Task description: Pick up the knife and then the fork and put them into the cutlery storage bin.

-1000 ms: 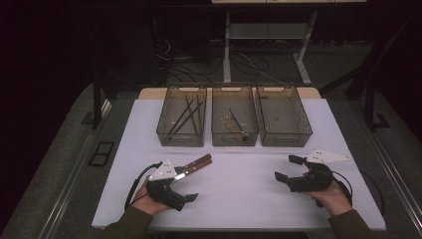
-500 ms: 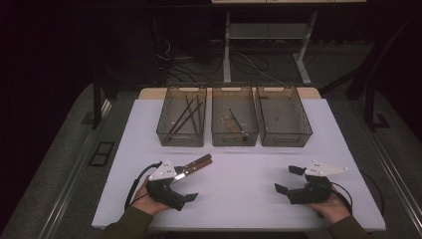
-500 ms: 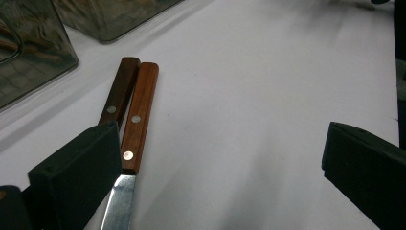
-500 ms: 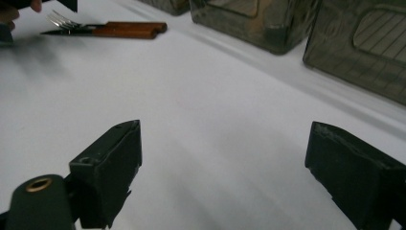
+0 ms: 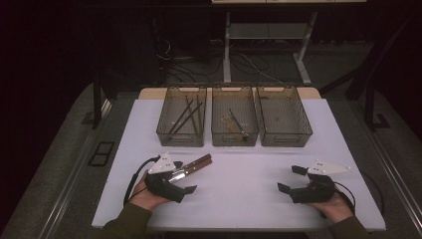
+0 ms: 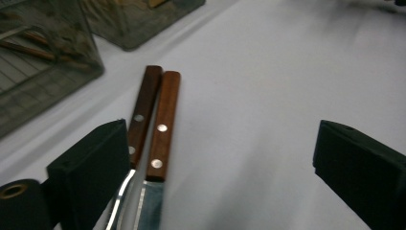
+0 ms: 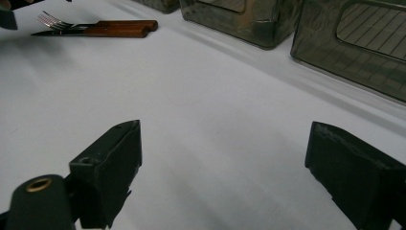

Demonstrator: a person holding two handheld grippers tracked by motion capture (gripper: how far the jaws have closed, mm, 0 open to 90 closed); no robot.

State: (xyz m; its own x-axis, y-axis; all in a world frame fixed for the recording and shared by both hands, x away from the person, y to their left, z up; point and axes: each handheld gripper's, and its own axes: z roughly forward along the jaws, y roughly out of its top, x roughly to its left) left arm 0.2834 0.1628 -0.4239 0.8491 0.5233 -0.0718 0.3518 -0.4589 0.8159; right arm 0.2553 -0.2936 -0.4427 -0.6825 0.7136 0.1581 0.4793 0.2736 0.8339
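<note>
The left tool (image 5: 181,178) sits low on the white bench (image 5: 249,169) with its jaws wide apart. They have just been closing a little, and nothing is clamped. Two pieces of cutlery lie on the bench at this tool: a fork (image 6: 139,124) and a knife (image 6: 160,139), side by side and touching, both with dark wooden handles held by metal rivets. In the left gripper view they lie just inside the left jaw, not centred in the gap, and whether that jaw touches the fork cannot be told. Their long axes run parallel, handle ends pointing away from the tool toward the three clear bins (image 5: 234,117) at the back of the bench, metal ends toward the hand.

The right tool (image 5: 293,179) rests well apart on the right side of the bench, jaws also spread wide with bare bench between them.

No writing can be read.
</note>
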